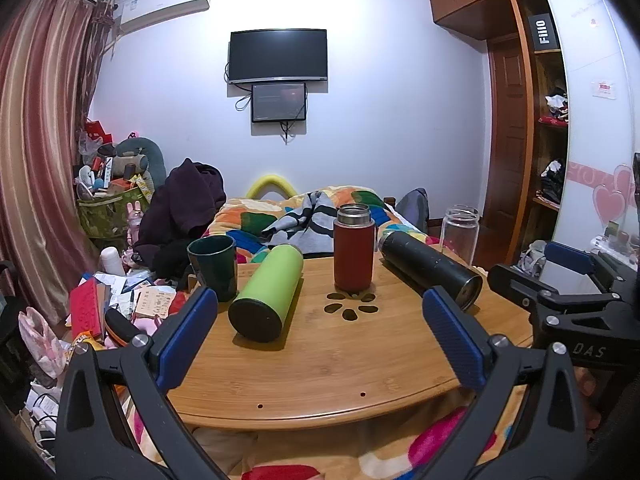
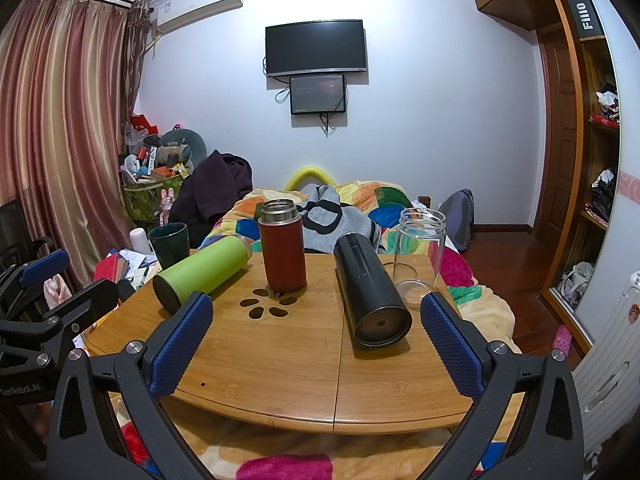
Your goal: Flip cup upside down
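Observation:
A dark green cup [image 1: 213, 266] stands upright, mouth up, at the far left of the bamboo table [image 1: 328, 364]; it also shows in the right wrist view [image 2: 170, 243]. My left gripper [image 1: 320, 338] is open and empty over the table's near edge, well short of the cup. My right gripper [image 2: 316, 342] is open and empty, also at the near edge. The right gripper shows at the right edge of the left wrist view [image 1: 568, 280]; the left gripper shows at the left edge of the right wrist view [image 2: 52, 292].
A green flask [image 1: 268, 294] lies on its side beside the cup. A red flask [image 1: 354, 248] stands upright mid-table. A black flask [image 2: 370, 294] lies on its side. A clear glass jar [image 2: 418, 256] stands at the far right. Bedding lies behind; clutter lies left.

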`<state>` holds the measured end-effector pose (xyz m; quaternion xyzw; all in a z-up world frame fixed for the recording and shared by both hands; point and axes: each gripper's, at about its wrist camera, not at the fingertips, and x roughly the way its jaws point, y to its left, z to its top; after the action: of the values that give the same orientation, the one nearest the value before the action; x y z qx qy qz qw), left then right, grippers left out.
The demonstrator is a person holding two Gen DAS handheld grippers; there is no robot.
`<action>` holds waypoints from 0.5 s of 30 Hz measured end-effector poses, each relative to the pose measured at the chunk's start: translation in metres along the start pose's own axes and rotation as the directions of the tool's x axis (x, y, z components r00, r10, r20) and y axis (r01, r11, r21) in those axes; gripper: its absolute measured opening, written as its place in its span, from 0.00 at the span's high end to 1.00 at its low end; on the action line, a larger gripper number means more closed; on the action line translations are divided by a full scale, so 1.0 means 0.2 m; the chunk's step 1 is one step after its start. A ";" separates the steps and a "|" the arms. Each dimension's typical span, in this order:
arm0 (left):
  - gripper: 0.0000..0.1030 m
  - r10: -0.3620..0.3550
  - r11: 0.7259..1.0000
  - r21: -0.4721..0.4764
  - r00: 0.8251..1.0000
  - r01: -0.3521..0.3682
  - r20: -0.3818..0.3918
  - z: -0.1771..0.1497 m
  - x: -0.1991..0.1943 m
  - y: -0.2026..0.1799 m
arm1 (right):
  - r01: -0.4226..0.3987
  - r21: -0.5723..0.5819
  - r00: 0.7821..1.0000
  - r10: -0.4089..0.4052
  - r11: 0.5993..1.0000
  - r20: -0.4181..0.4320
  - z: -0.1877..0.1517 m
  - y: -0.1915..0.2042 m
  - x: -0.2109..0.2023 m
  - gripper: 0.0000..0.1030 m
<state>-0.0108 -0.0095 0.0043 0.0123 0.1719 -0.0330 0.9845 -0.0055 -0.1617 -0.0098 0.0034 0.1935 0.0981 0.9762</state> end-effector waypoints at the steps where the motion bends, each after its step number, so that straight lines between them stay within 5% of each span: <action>1: 0.00 -0.001 1.000 0.001 1.000 0.001 0.001 0.00 0.00 0.00 | 0.000 0.000 1.000 0.000 1.000 0.000 0.00 0.00 0.00 0.00; 10: 0.00 -0.027 1.000 0.001 1.000 0.027 -0.012 0.01 0.03 0.01 | 0.004 -0.002 1.000 -0.004 1.000 -0.010 -0.01 0.00 0.02 0.00; 15: 0.00 -0.108 0.994 0.015 0.991 0.109 -0.081 0.09 0.18 0.07 | 0.012 -0.010 1.000 -0.012 1.000 -0.019 -0.01 -0.02 0.06 0.00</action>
<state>0.0304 0.0019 0.0093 0.0137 0.2114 -0.0877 0.9734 0.0064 -0.1622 -0.0158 -0.0033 0.2023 0.0932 0.9749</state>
